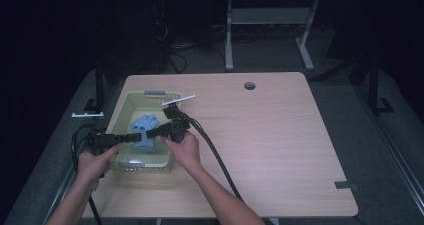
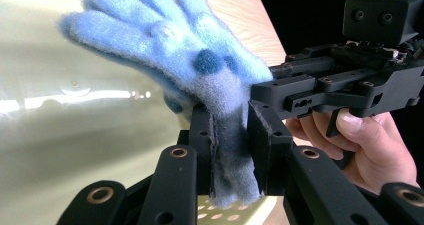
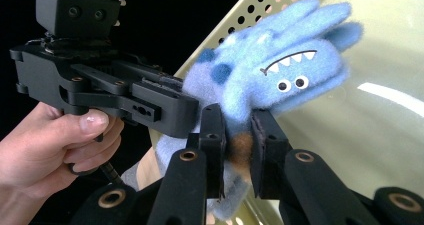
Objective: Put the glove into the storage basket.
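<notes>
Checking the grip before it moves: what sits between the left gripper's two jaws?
The cuff of the blue glove is pinched between the left gripper jaws, seen in the left gripper view, above the basket.

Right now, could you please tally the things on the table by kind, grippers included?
Blue glove: 1
Basket: 1
Gripper, left and right: 2
White strip: 1
Total: 5

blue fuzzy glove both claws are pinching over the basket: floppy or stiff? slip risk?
Probably floppy: the glove bunches and folds where the right claw pinches it, and its cuff is squashed thin in the left claw. Likely light, since thin pinches carry it above the basket. Slip seems unlikely: the fleecy pile should grip the pads.
</notes>
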`<state>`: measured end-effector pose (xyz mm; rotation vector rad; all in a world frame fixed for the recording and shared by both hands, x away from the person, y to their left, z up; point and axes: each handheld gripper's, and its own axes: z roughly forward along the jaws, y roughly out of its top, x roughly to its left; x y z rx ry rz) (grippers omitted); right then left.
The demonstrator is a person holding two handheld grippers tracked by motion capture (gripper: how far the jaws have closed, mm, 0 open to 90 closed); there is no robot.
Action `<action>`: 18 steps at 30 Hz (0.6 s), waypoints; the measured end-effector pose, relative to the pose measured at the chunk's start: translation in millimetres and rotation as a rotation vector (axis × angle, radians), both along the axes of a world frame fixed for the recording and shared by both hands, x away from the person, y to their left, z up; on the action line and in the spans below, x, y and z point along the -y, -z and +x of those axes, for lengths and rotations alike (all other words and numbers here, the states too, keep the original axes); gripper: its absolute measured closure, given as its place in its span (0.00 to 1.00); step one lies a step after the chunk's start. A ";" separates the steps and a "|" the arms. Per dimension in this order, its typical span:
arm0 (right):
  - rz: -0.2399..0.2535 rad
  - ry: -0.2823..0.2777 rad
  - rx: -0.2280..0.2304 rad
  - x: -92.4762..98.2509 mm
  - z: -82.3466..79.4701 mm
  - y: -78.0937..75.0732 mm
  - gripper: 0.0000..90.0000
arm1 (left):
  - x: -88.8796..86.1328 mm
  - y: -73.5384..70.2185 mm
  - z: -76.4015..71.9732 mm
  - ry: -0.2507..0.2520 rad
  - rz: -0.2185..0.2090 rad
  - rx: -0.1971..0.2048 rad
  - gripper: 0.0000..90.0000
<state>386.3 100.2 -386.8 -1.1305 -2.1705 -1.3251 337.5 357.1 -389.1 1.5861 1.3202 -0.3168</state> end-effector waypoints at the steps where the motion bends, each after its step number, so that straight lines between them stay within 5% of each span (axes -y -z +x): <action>1: -0.002 -0.003 -0.005 -1.0 0.4 0.5 0.87 | -1.0 0.3 0.5 0.003 0.005 -0.002 0.82; 18: -0.037 -0.005 -0.034 -13.8 8.6 15.9 0.87 | -6.2 10.7 10.5 -0.001 0.072 -0.062 0.82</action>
